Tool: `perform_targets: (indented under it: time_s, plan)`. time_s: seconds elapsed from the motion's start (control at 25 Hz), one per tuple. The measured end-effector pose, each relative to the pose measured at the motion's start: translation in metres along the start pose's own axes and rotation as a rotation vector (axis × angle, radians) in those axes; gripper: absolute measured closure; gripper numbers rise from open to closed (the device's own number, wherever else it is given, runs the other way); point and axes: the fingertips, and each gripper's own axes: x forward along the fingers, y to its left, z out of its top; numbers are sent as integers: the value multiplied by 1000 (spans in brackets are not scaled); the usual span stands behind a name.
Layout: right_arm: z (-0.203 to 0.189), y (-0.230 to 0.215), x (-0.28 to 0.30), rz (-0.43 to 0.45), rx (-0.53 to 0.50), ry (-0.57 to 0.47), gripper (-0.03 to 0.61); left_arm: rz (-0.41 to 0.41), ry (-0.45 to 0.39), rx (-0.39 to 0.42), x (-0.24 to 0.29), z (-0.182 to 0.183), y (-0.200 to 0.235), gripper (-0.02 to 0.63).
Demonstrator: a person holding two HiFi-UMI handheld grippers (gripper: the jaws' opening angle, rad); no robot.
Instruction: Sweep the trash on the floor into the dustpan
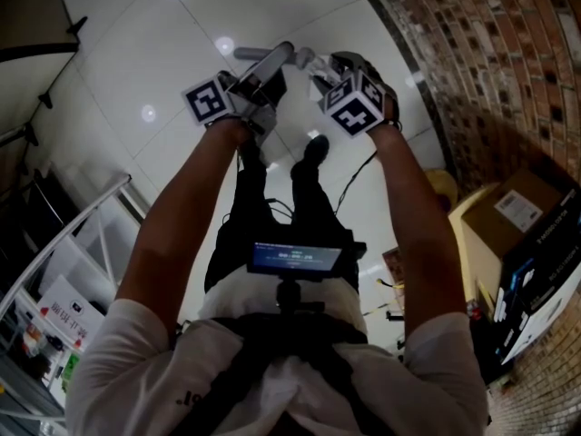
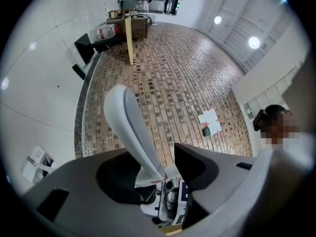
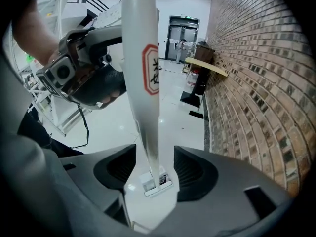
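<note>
Handle (image 3: 139,23) and tongs — that is the relation I watch. One pale handle with a red-edged label (image 3: 151,69) runs through both grippers. Its long axis goes from a rounded top end down toward the floor, roughly parallel to the brick wall (image 3: 256,93) and on the open-floor side of it.

The right gripper (image 3: 154,151) points steeply down along that axis. The handle passes between its jaws with floor showing on either side, so the jaws stand wide and press on nothing.

The left gripper (image 2: 153,157) sits higher, near the rounded top, and faces the brick wall about level, so the handle crosses its jaws. There the handle leans on one jaw and a gap shows to the other — I read that as loose jaws round the handle, not a clamp.

At the far end of the handle, down by the floor, I see a small white foot (image 3: 157,180) with a printed sticker. Whether it belongs to a broom or the dustpan I cannot tell. No trash shows in any view.

My judgement is that sweeping has not begun and neither gripper has a firm hold. The right one is nearer the working end, so I would close it on the handle first, then the left, before swinging the foot out from the brick wall.
</note>
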Motion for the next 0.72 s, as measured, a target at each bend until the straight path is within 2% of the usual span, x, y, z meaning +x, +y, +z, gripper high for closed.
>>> perform_targets:
  time_s: [0.72]
  plan:
    - [-32, -2, -17, -35, 76, 0, 305, 67, 15, 50, -17, -2, 9, 396]
